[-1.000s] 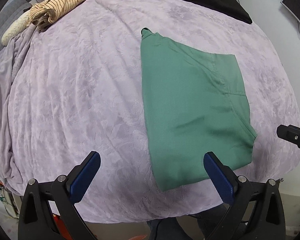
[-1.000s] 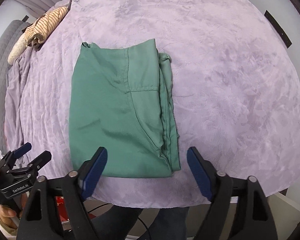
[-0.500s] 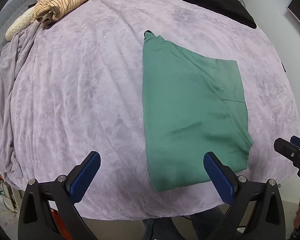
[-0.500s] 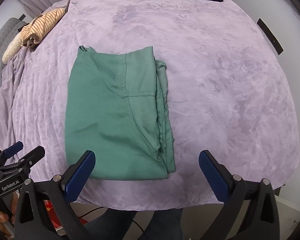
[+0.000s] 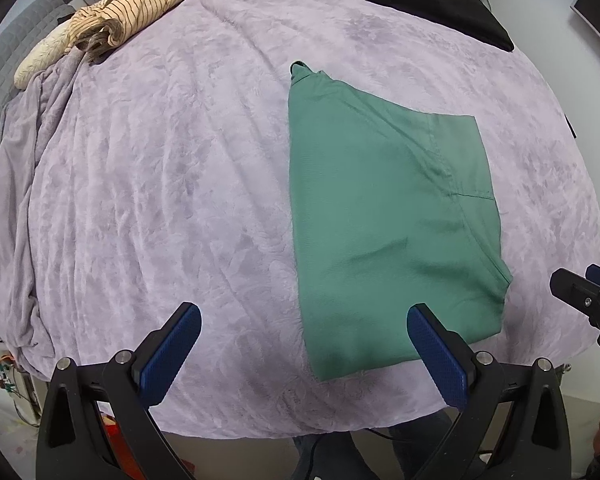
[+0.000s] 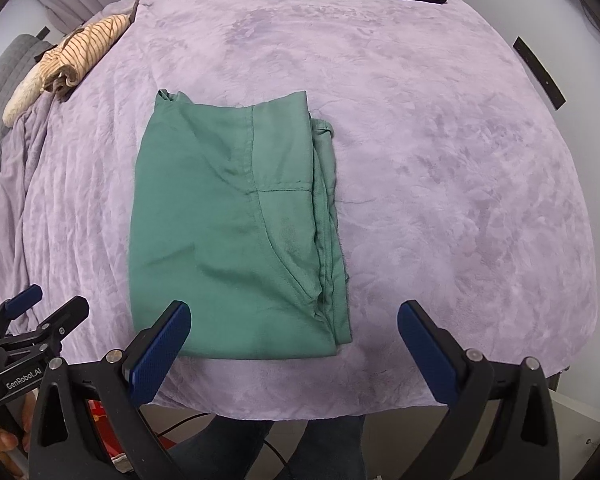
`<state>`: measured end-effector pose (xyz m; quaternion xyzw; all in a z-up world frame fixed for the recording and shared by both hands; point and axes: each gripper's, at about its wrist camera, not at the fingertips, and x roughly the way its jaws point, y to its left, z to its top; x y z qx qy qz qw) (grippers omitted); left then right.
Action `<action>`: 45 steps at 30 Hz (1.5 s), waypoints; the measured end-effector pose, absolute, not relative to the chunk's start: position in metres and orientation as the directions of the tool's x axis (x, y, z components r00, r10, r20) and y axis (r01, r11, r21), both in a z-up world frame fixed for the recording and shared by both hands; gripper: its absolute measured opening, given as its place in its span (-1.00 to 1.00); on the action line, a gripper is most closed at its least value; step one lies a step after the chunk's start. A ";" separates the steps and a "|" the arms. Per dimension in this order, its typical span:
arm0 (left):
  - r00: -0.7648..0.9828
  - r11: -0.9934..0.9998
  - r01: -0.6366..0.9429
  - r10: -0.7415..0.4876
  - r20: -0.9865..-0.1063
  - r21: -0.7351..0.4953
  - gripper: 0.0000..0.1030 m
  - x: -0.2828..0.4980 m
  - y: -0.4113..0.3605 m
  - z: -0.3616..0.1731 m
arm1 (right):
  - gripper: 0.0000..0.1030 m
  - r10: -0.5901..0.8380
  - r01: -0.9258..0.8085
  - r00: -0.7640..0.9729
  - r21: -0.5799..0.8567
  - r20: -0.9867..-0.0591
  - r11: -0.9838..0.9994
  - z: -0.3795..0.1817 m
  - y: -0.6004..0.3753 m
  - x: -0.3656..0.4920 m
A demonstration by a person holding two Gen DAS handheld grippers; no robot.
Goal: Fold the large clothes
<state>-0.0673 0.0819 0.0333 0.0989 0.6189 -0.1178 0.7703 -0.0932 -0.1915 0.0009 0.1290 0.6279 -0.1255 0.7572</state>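
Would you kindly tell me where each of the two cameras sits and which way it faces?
Left wrist: on the left tool, looking down its open fingers at the folded green garment; the right tool pokes in at right.
Right wrist: on the right tool, also facing down; left tool at left, legs below.
Shared: green garment, purple blanket, striped garment, black garment.

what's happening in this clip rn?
A person with a gripper in each hand is folding clothes on a bed with a purple blanket. The green garment lies folded into a neat rectangle. The left gripper and the right gripper hang above it, both open and holding nothing. A striped garment and a folded black garment lie at the far edge.
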 end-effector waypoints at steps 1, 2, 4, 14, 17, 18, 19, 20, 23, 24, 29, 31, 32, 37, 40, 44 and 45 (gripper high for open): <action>0.206 0.953 0.302 -0.058 -0.977 0.007 1.00 -0.068 0.082 0.033 | 0.99 -0.027 0.352 0.180 0.039 -0.983 0.935 0.001 -0.191 -0.093; 0.207 0.953 0.302 -0.057 -0.977 0.008 1.00 -0.068 0.082 0.033 | 0.99 -0.027 0.352 0.180 0.039 -0.983 0.935 0.001 -0.191 -0.093; 0.208 0.953 0.302 -0.054 -0.977 0.011 1.00 -0.068 0.083 0.034 | 0.99 -0.025 0.349 0.181 0.040 -0.983 0.936 0.001 -0.191 -0.094; 0.210 0.953 0.301 -0.051 -0.976 0.015 1.00 -0.069 0.085 0.035 | 0.99 -0.025 0.346 0.182 0.040 -0.983 0.937 0.001 -0.190 -0.094; 0.210 0.954 0.300 -0.052 -0.976 0.014 1.00 -0.070 0.085 0.035 | 0.99 -0.025 0.345 0.181 0.040 -0.983 0.938 0.001 -0.189 -0.095; 0.210 0.954 0.301 -0.052 -0.976 0.014 1.00 -0.070 0.085 0.035 | 0.99 -0.025 0.345 0.182 0.040 -0.983 0.938 0.001 -0.189 -0.095; 0.210 0.953 0.301 -0.052 -0.976 0.014 1.00 -0.069 0.085 0.035 | 0.99 -0.025 0.345 0.183 0.041 -0.983 0.938 0.001 -0.189 -0.095; 0.210 0.953 0.302 -0.052 -0.976 0.014 1.00 -0.069 0.086 0.035 | 0.99 -0.025 0.345 0.183 0.040 -0.983 0.938 0.001 -0.188 -0.095; 0.210 0.954 0.301 -0.051 -0.976 0.015 1.00 -0.069 0.086 0.035 | 0.99 -0.025 0.345 0.182 0.040 -0.983 0.938 0.001 -0.188 -0.095; 0.210 0.954 0.299 -0.051 -0.976 0.015 1.00 -0.070 0.086 0.035 | 0.99 -0.026 0.345 0.182 0.039 -0.983 0.938 0.001 -0.188 -0.096; 0.211 0.957 0.291 -0.049 -0.976 0.015 1.00 -0.073 0.087 0.036 | 0.99 -0.026 0.340 0.184 0.039 -0.983 0.939 0.001 -0.185 -0.097; 0.211 0.957 0.291 -0.047 -0.976 0.017 1.00 -0.073 0.087 0.036 | 0.99 -0.025 0.340 0.184 0.040 -0.983 0.940 0.001 -0.184 -0.097; 0.211 0.957 0.291 -0.046 -0.976 0.018 1.00 -0.073 0.087 0.036 | 0.99 -0.024 0.338 0.184 0.040 -0.983 0.940 0.001 -0.184 -0.097; 0.211 0.958 0.288 -0.044 -0.976 0.019 1.00 -0.074 0.087 0.036 | 0.99 -0.022 0.335 0.182 0.041 -0.983 0.941 0.002 -0.184 -0.096; 0.211 0.957 0.290 -0.045 -0.977 0.019 1.00 -0.073 0.088 0.036 | 0.99 -0.023 0.333 0.182 0.040 -0.983 0.942 0.002 -0.184 -0.096; 0.211 0.957 0.289 -0.044 -0.976 0.019 1.00 -0.074 0.088 0.036 | 0.99 -0.022 0.335 0.182 0.041 -0.983 0.941 0.002 -0.184 -0.097; 0.211 0.957 0.288 -0.045 -0.976 0.019 1.00 -0.075 0.088 0.036 | 0.99 -0.022 0.334 0.182 0.041 -0.983 0.942 0.002 -0.184 -0.096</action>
